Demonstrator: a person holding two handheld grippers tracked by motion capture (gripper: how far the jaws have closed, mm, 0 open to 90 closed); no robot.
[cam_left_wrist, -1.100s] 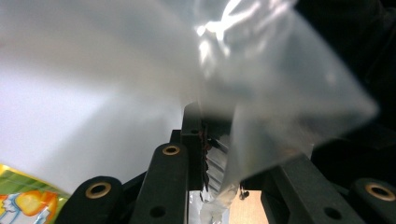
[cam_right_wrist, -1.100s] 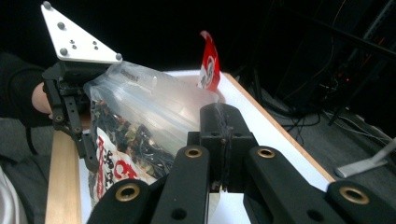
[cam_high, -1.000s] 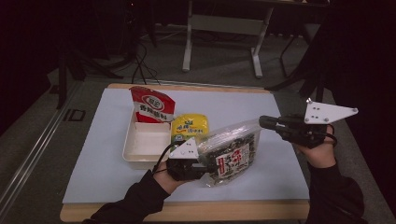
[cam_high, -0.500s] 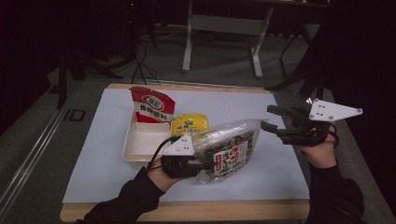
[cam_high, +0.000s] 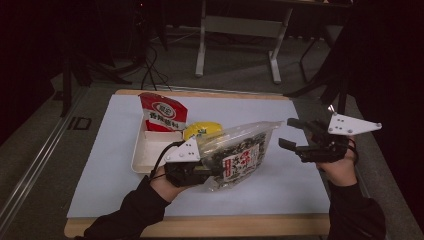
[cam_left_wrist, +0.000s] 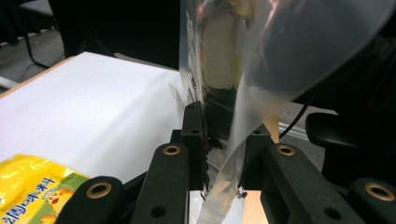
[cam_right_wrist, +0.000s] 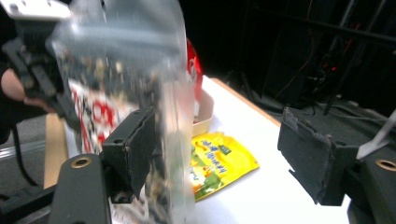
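At frame centre the left gripper (cam_high: 202, 172) clamps the clear seaweed bag (cam_high: 239, 156), which hides part of the yellow packet (cam_high: 200, 131) beside the white tray (cam_high: 145, 155) and red pouch (cam_high: 161, 114), while the right gripper (cam_high: 290, 134), its jaws just opening, stands released.

At lower centre of the high view, the left gripper (cam_high: 212, 172) was clamped tight, its forearm reaching in from the bottom edge. At right, the right gripper (cam_high: 289, 134) had just been opening, jaws spread wide and pointing left.
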